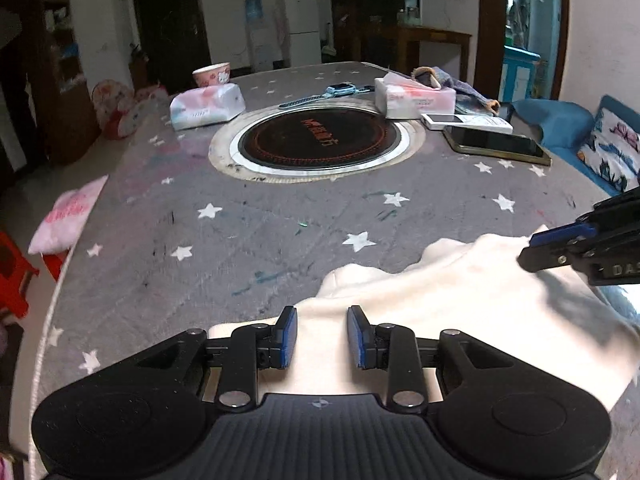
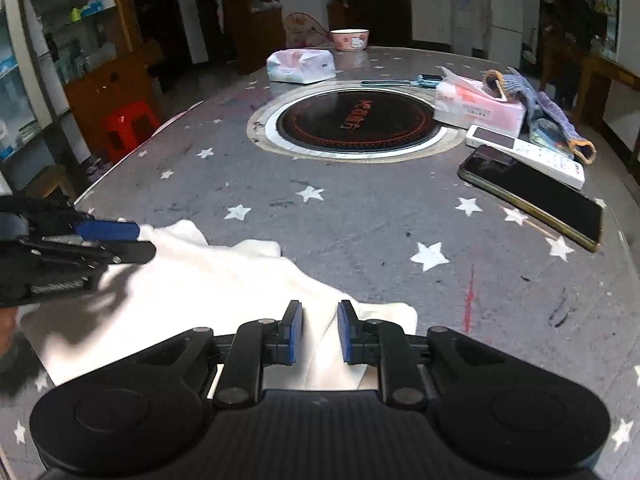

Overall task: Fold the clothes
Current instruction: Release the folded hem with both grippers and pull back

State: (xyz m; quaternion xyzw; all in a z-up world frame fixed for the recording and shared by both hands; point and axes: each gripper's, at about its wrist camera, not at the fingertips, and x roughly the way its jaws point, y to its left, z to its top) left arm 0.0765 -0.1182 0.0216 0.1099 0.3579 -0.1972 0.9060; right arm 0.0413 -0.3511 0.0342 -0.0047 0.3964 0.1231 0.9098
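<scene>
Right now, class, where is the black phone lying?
In both views the black phone lies on the table's far right, beside the white remote.

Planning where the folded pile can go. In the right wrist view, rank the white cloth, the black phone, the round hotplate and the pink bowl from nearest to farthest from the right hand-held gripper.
1. White cloth, under the right hand-held gripper.
2. Black phone, right side.
3. Round hotplate, table centre.
4. Pink bowl, far edge.

We saw a white cloth lying on the gray bench with white stars. It was soft and bumpy, bunched up near our edge of the bench.
</scene>
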